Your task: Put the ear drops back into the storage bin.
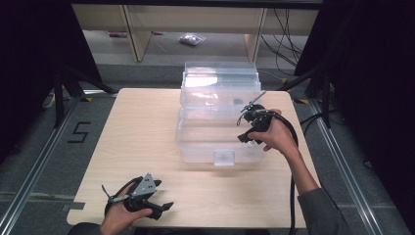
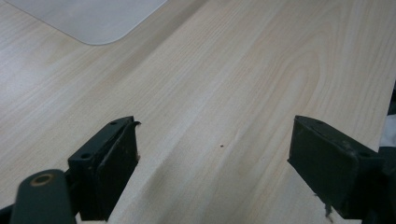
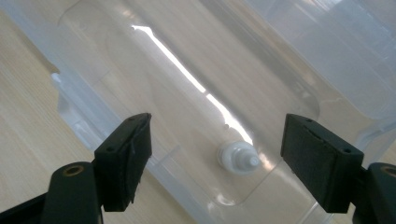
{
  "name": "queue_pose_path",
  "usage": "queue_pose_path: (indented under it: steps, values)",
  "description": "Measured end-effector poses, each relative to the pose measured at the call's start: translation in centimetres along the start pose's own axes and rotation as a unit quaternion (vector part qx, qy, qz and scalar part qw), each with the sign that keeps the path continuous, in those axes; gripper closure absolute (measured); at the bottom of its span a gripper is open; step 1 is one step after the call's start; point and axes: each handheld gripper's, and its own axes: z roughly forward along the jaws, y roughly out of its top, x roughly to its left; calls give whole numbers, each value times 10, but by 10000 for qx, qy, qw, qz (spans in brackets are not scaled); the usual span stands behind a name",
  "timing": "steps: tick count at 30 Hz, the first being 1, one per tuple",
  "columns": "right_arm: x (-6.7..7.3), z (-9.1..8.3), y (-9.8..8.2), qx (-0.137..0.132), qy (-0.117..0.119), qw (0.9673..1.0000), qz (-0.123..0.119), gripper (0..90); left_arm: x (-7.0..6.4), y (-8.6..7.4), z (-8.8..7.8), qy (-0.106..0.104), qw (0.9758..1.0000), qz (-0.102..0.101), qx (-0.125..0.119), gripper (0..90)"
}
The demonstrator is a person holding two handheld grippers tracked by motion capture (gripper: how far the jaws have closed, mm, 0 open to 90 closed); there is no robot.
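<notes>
A clear plastic storage box [image 1: 195, 142] stands open on the wooden table [image 1: 137, 147], its lid [image 1: 220, 81] tilted up behind it. My right gripper [image 1: 247, 131] hovers over the box's right side, jaws open with nothing between them. In the right gripper view the box floor [image 3: 154, 84] shows a small white knob-like piece [image 3: 239, 157] between and beyond the open gripper [image 3: 215, 158]. My left gripper [image 1: 164, 209] rests low at the table's front left, open and empty. The left gripper [image 2: 212, 161] looks along bare wood toward a clear sheet corner [image 2: 93, 21].
The table's front edge [image 1: 195, 226] is close under the left hand. Black tripod legs [image 1: 63, 85] stand at the left, and more legs and cables [image 1: 313, 78] at the right. Shelving [image 1: 137, 29] stands on the floor beyond the table.
</notes>
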Motion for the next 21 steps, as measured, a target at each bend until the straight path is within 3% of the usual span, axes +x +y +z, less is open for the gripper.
queue_pose_path:
  steps: [7,11,13,17,21]
  values:
    - [10,-9,-8,-161,25,9999,-39,249,-1,0,1,-34,10000,-26,-44,150]
    - [16,-12,-12,-252,68,9996,-103,249,1,0,0,-6,10000,60,15,150]
    - [20,-14,-14,-284,74,9995,-105,249,0,0,1,-41,10000,-19,-43,150]
    - [24,-15,-17,-446,103,9985,-284,246,1,0,0,5,10000,42,9,150]
    - [31,-17,-21,-575,154,9979,-251,244,0,0,0,-1,10000,21,13,150]
